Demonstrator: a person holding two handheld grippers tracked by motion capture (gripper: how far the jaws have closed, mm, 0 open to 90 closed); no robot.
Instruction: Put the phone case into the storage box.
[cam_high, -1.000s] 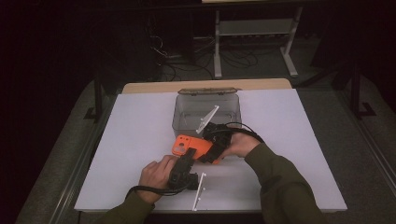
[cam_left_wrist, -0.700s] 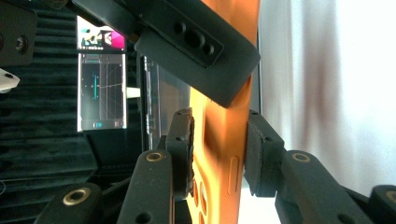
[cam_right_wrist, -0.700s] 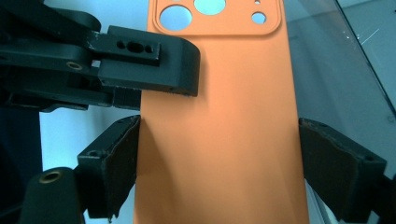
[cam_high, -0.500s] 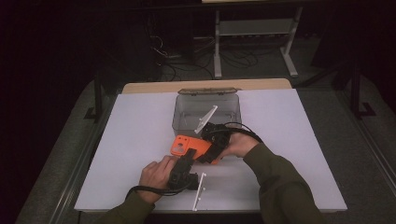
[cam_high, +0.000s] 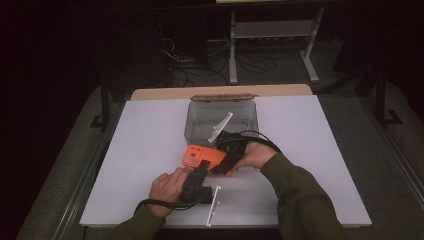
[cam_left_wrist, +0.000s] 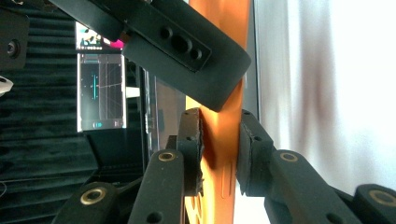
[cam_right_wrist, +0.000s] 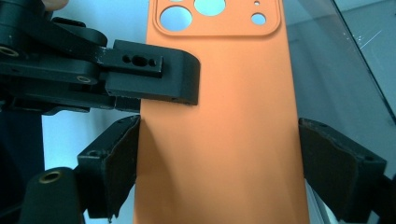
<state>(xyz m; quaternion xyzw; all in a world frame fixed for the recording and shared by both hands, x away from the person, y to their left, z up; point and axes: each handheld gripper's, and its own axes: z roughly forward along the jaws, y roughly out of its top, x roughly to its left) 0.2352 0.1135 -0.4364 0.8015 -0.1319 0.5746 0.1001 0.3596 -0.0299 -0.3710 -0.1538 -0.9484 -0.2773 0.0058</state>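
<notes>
Orange phone case (cam_high: 202, 156) held between your two grippers above the white counter (cam_high: 140, 150), just in front of the clear box (cam_high: 200, 122).
Your right gripper (cam_right_wrist: 219, 158) clasps the case across its width; your left gripper (cam_left_wrist: 219, 154) pinches its thin edge, steadying it for a handover.

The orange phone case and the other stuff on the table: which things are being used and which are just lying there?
Being used:
orange phone case
left gripper, clamped on its edge
right gripper, around its sides
clear plastic box, probably

Just lying about:
white strip near the table's front edge
metal stand beyond the table
</notes>
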